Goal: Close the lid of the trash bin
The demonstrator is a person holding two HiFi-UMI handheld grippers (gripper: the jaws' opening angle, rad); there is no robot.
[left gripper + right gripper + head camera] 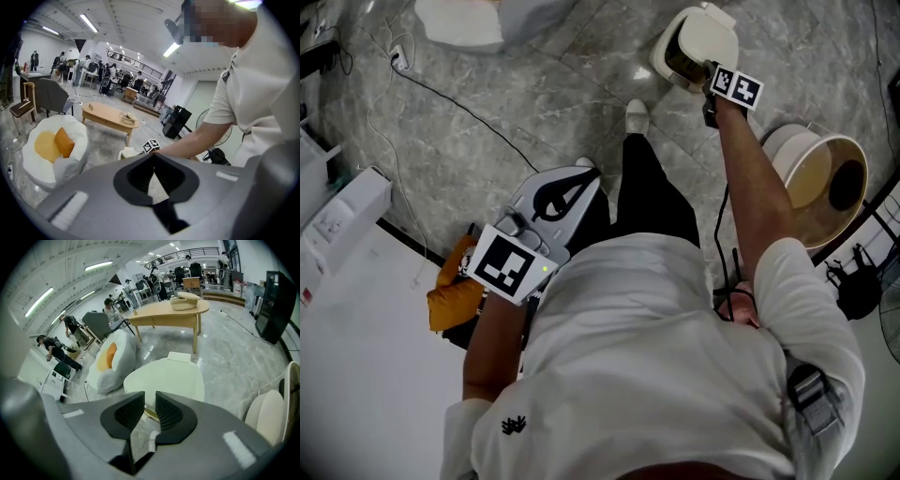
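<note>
Right gripper [710,75] [149,401]: arm stretched straight forward, over the bin [675,58] lid [708,36] [164,378] on the floor; jaws a narrow slit apart, empty.
Left gripper [558,192] [152,157]: elbow bent, held at the waist; jaws closed tip to tip, empty.

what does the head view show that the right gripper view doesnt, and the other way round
Only the head view: the left claw held close to the person's body, the outstretched right arm, a shoe and a cable trailing over the floor.

Only the right gripper view: a wooden table, a black speaker at the right edge, and people in the background.

Both: the cream bin lid and the right claw pointed at it. Only the right gripper view shows that its jaws stand slightly apart.
</note>
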